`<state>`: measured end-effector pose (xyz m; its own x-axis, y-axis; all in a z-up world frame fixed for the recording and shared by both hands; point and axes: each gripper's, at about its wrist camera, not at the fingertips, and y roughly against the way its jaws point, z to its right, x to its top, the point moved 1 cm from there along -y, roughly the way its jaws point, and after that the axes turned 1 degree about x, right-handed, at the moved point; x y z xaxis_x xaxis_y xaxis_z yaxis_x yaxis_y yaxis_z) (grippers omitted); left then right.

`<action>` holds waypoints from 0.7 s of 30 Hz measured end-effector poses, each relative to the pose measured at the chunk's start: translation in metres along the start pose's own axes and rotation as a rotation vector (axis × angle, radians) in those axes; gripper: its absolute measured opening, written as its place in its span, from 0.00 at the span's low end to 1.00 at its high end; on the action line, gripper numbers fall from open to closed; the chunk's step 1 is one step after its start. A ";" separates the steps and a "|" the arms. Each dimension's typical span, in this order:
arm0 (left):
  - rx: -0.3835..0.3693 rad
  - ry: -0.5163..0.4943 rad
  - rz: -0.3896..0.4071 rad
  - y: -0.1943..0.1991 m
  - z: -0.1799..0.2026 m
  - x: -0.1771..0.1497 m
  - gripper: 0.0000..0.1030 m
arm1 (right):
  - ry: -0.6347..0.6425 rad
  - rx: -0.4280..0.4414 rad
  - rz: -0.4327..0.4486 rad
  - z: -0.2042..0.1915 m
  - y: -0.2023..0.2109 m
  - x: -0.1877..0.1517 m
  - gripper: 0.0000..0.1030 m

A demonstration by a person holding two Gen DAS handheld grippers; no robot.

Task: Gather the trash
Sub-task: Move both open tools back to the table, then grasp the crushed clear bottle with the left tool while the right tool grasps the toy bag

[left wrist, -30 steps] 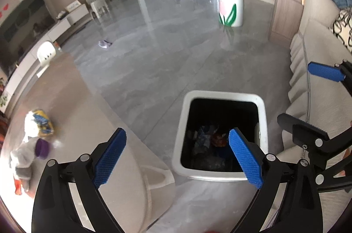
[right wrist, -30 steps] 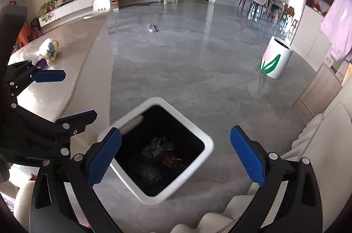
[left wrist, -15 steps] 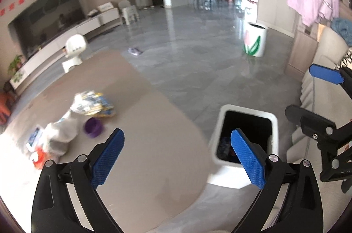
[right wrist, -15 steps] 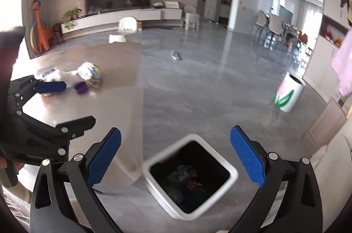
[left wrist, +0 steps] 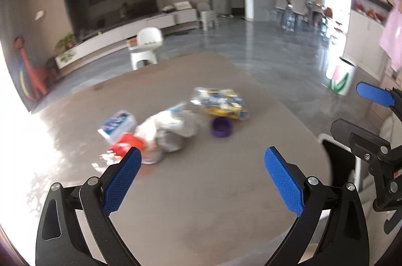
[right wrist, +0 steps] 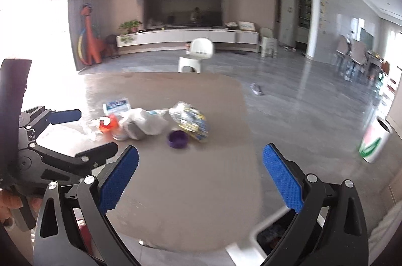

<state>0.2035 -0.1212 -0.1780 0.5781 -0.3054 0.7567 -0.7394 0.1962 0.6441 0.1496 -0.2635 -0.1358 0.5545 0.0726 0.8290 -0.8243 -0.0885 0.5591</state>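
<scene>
Now both empty, wide-open tools [left wrist: 201,180] [right wrist: 199,178] face the table's trash pile [left wrist: 173,125], no longer the bin [right wrist: 253,240].

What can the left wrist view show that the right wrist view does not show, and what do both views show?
Only the left wrist view shows the pink garment hanging at the right edge. Only the right wrist view shows the small grey thing on the floor and a hand on the left gripper's handle. Both show the table with the purple bowl, the yellow and blue packet, the white crumpled bag, and both grippers open.
</scene>
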 end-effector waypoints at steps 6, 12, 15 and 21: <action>0.052 0.025 0.010 -0.012 -0.059 -0.011 0.95 | 0.027 0.013 0.000 -0.035 -0.030 0.014 0.96; 0.098 0.009 -0.033 -0.052 -0.096 -0.028 0.95 | 0.022 -0.006 -0.033 -0.041 -0.069 0.022 0.96; 0.112 0.008 -0.065 -0.078 -0.114 -0.040 0.95 | 0.028 -0.017 -0.060 -0.039 -0.091 0.024 0.96; 0.082 0.036 -0.109 -0.117 -0.131 -0.047 0.95 | 0.042 -0.026 -0.097 -0.030 -0.130 0.020 0.96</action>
<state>0.3079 -0.0076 -0.2739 0.6675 -0.2872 0.6870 -0.6962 0.0865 0.7126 0.2647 -0.2207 -0.1928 0.6272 0.1212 0.7693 -0.7698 -0.0537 0.6361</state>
